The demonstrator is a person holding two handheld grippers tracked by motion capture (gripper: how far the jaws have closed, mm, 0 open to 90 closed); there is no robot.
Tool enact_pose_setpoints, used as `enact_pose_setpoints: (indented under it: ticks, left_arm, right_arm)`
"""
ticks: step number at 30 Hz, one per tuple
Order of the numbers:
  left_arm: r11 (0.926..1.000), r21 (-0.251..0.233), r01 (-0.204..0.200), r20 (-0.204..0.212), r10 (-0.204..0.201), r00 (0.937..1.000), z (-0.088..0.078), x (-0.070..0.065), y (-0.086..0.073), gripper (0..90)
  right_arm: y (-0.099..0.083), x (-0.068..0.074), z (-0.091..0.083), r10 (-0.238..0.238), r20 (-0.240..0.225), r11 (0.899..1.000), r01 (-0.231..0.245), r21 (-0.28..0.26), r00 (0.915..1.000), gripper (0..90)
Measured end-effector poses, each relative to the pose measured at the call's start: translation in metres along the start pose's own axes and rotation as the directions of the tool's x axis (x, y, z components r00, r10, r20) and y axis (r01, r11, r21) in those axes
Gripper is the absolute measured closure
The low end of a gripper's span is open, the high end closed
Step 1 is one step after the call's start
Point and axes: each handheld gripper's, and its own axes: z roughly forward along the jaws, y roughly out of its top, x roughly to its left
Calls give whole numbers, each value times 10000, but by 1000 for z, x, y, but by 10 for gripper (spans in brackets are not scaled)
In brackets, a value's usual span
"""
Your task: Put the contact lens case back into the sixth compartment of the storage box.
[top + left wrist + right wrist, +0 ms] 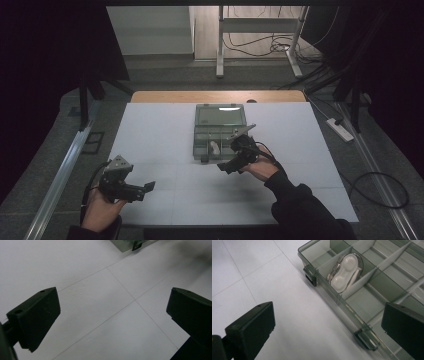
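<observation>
Nearest us, the left hand-held gripper (142,191) hovers low over the white tabletop (160,135), jaws spread and empty. We see the right hand-held gripper (223,168) spread too, at the near edge of the open organizer box (219,134). A white case (343,273), probably for lenses, lies diagonally in a front compartment, half hidden.

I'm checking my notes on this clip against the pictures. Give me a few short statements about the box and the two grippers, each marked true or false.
1. The compartment box has its lid open. True.
2. The right gripper is shut on the white object. False: its jaws stand apart, and the object lies in a compartment of the box.
3. The left gripper is open above the white table. True.
4. The left gripper is closer to the box than the right one. False: the right one is at the box's near edge.
</observation>
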Motion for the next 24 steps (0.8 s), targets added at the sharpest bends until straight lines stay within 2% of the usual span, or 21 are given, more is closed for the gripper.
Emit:
enact_pose_setpoints:
  ticks: [15, 24]
  left_arm:
    - [10000, -7, -13, 0, 13, 10000, 0, 0, 0, 0]
    - [10000, -8, -14, -14, 14, 10000, 0, 0, 0, 0]
  right_arm:
    - [-16, 0, -15, 122, 3, 9999, -122, -80, 9999, 0]
    - [-27, -1, -25, 202, 173, 9996, -199, -202, 9996, 0]
